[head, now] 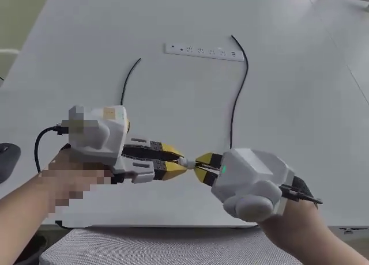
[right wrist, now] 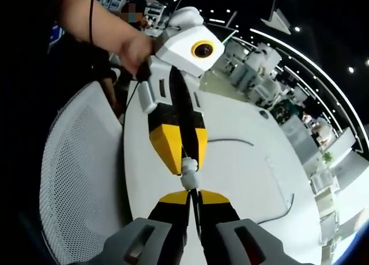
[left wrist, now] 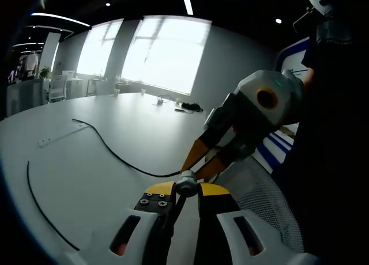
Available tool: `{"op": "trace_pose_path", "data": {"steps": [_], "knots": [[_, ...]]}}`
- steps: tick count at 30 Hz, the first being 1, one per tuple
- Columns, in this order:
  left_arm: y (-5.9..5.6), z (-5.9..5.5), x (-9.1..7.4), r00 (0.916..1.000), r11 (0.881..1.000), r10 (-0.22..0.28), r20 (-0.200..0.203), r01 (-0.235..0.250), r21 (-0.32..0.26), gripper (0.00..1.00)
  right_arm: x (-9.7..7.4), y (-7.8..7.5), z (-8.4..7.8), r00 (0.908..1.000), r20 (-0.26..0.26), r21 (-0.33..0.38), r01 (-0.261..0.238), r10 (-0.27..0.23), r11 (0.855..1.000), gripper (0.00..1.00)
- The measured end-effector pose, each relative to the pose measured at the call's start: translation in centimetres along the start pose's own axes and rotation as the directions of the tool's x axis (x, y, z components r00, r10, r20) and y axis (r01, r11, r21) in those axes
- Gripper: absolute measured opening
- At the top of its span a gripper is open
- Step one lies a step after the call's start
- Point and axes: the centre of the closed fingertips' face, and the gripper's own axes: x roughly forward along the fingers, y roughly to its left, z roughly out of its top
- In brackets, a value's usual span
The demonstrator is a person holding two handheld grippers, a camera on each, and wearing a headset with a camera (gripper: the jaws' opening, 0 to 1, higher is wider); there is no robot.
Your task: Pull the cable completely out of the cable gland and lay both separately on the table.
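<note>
A small pale cable gland [head: 187, 161] hangs above the table's near edge, between the two grippers, which meet tip to tip. My left gripper [head: 179, 161] comes in from the left, its yellow-tipped jaws shut on the gland [left wrist: 187, 184]. From the right, my right gripper [head: 200, 161] is shut on the black cable [right wrist: 195, 210] just behind the gland [right wrist: 189, 179]. The cable [head: 237, 98] trails away across the table toward the far side. In the right gripper view my right gripper [right wrist: 195, 199] sits directly under the left one's jaws.
A white power strip [head: 203, 51] lies at the far middle of the white table [head: 300, 103]. A second black cable [head: 129, 79] lies to the left. A dark rounded object [head: 7, 160] sits at the left edge. A grey mesh chair [head: 144, 245] is below the near edge.
</note>
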Motion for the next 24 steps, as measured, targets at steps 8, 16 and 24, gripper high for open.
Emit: {"op": "trace_pose_path", "data": {"steps": [8, 16, 24], "knots": [[-0.1, 0.1, 0.2, 1.0000, 1.000, 0.005, -0.002, -0.005, 0.003, 0.15, -0.1, -0.2, -0.3, 1.0000, 0.004, 0.019, -0.008, 0.008, 1.000, 0.00], [0.2, 0.3, 0.2, 0.9997, 1.000, 0.025, 0.004, -0.025, 0.007, 0.15, -0.3, -0.9, -1.1, 1.0000, 0.001, 0.078, 0.003, -0.003, 0.997, 0.00], [0.4, 0.9, 0.3, 0.9993, 0.999, 0.033, 0.018, -0.033, -0.001, 0.15, -0.5, -2.0, -2.7, 0.9991, -0.031, 0.184, 0.035, -0.029, 0.982, 0.00]]}}
